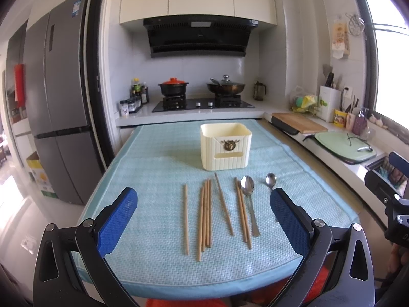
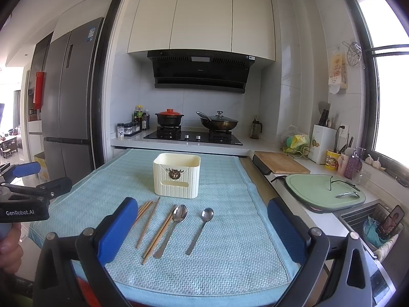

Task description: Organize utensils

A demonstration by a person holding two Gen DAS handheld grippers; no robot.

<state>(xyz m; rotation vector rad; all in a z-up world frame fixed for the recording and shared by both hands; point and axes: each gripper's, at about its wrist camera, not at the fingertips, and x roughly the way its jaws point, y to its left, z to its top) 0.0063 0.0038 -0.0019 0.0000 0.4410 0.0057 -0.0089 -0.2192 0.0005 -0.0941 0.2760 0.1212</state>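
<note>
Two spoons [image 1: 249, 199] and several wooden chopsticks [image 1: 204, 215] lie on the blue mat [image 1: 153, 168] covering the counter, at 6 o'clock from the cream holder [image 1: 226, 147]; left gripper [image 1: 203, 220] and right gripper [image 2: 202, 232] hover above them, jaws spread and holding nothing

Free room and obstacles. The blue mat [image 1: 158, 168] lies bare left of the cream utensil holder [image 1: 226, 146] and across its near edge, giving open approach there. The holder stands upright at the far centre, its top open. In front of it, wooden chopsticks [image 1: 204, 215] lie lengthwise with narrow gaps between groups; the larger spoon [image 2: 170, 227] lies just beside one pair, the smaller spoon [image 2: 200, 230] apart on clear mat. On the right, the wooden cutting board [image 2: 281, 166] and green board [image 2: 322, 192] occupy the counter. Both the left gripper [image 1: 204, 220] and right gripper [image 2: 202, 232] stand wide apart above the near edge.
</note>
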